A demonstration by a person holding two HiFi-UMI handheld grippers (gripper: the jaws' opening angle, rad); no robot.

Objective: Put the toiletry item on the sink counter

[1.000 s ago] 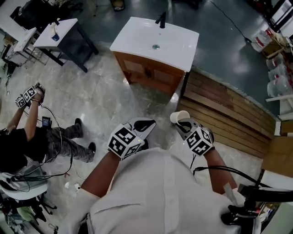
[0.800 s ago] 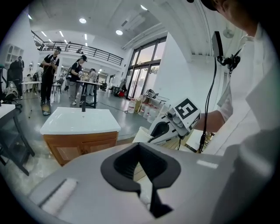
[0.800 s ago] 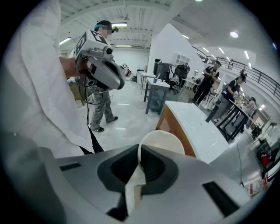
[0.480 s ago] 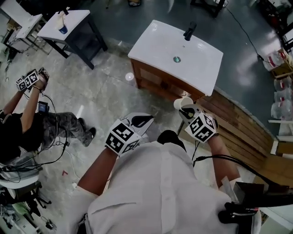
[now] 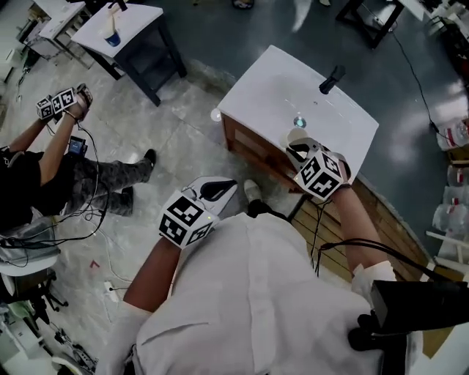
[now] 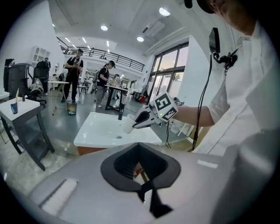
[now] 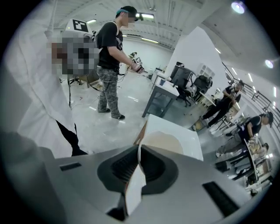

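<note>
One white cup [image 5: 297, 135] clamped in right tongs [image 5: 296, 149]

No legible text, labels, brands or numbers anywhere.

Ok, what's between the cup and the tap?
In the head view, only bare sink top and the drain lie between cup and tap.

The cup [image 5: 295, 136] is being half covered by the right tongs [image 5: 299, 151] in the head view; much of it is being hidden behind the tongs' body in the right gripper view. An item [image 5: 111, 35] on the far surface [image 5: 139, 18] is being shown too small to tell. A bystander [image 5: 29, 183] is being cropped by the edge.
</note>
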